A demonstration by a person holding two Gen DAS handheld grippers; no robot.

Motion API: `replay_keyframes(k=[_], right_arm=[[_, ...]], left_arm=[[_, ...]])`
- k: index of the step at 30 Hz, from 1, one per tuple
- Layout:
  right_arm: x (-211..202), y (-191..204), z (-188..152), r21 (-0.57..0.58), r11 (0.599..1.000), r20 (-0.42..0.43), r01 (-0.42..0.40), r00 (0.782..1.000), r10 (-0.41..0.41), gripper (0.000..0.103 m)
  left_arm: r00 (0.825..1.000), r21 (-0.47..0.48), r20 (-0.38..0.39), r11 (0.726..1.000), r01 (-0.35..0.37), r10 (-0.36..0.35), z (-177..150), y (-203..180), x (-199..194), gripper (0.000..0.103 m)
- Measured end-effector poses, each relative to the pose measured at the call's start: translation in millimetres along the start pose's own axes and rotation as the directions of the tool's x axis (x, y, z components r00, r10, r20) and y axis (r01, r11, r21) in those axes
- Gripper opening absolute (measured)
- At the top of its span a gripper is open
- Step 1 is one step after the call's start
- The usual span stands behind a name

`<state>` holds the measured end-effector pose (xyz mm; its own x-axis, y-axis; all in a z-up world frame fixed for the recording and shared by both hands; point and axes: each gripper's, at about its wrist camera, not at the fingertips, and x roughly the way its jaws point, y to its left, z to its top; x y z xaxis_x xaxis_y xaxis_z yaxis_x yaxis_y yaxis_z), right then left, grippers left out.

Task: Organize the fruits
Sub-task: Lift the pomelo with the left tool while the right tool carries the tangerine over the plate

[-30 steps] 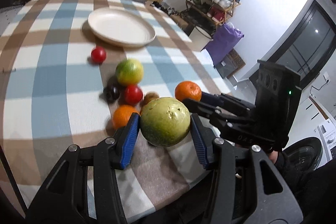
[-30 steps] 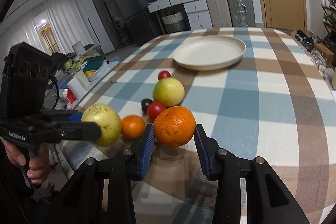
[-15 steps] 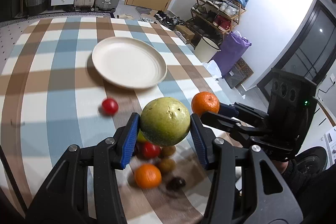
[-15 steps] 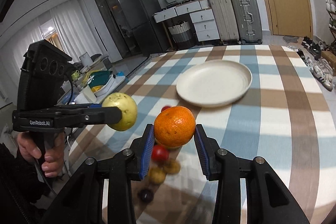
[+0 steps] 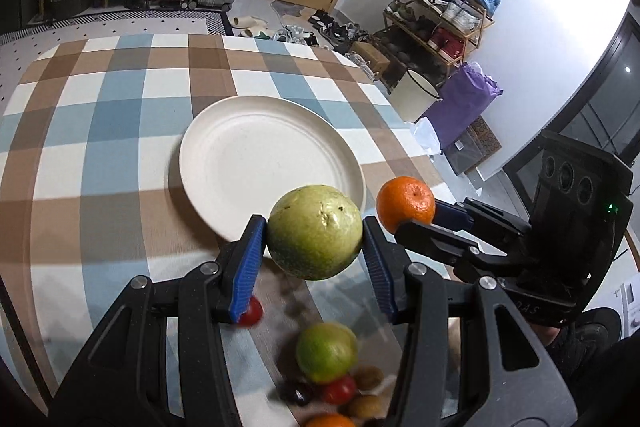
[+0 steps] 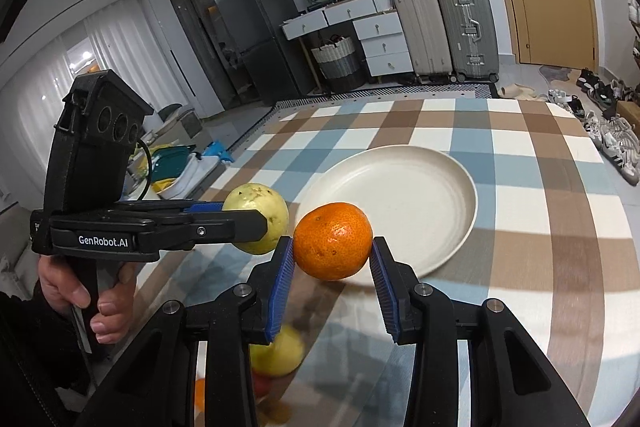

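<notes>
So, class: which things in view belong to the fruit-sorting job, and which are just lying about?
Job: large green guava in left gripper; orange mandarin in right gripper; round cream plate; loose fruits.
Lying about: silver suitcases; wooden shoe rack.

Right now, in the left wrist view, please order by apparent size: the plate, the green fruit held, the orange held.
1. plate
2. green fruit, though it is nearer the camera
3. orange
</notes>
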<state>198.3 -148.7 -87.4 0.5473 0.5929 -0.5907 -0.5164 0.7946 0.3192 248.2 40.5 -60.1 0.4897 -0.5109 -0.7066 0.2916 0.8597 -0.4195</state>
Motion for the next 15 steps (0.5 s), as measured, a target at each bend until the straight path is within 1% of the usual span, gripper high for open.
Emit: replay_keyframes(k=[6, 10, 15], right_arm=[[32, -23, 16, 0.017, 1.0, -0.035, 0.026, 0.999, -0.025, 0.039], [48, -35, 20, 0.028, 0.999, -0.05, 0.026, 0.998, -0.024, 0.039], [62, -45, 19, 0.037, 0.999, -0.076, 0.028, 0.997, -0.025, 0.039]], left_arm=[[0.999, -0.007, -0.035, 1.0, 0.003, -0.003, 25, 19, 40, 0.046], [0.999, -0.017, -0.047, 1.0, 0.005, -0.006, 34, 29, 62, 0.046], [0.998, -0.022, -0.069, 1.0, 0.002, -0.004, 37, 35, 84, 0.046]])
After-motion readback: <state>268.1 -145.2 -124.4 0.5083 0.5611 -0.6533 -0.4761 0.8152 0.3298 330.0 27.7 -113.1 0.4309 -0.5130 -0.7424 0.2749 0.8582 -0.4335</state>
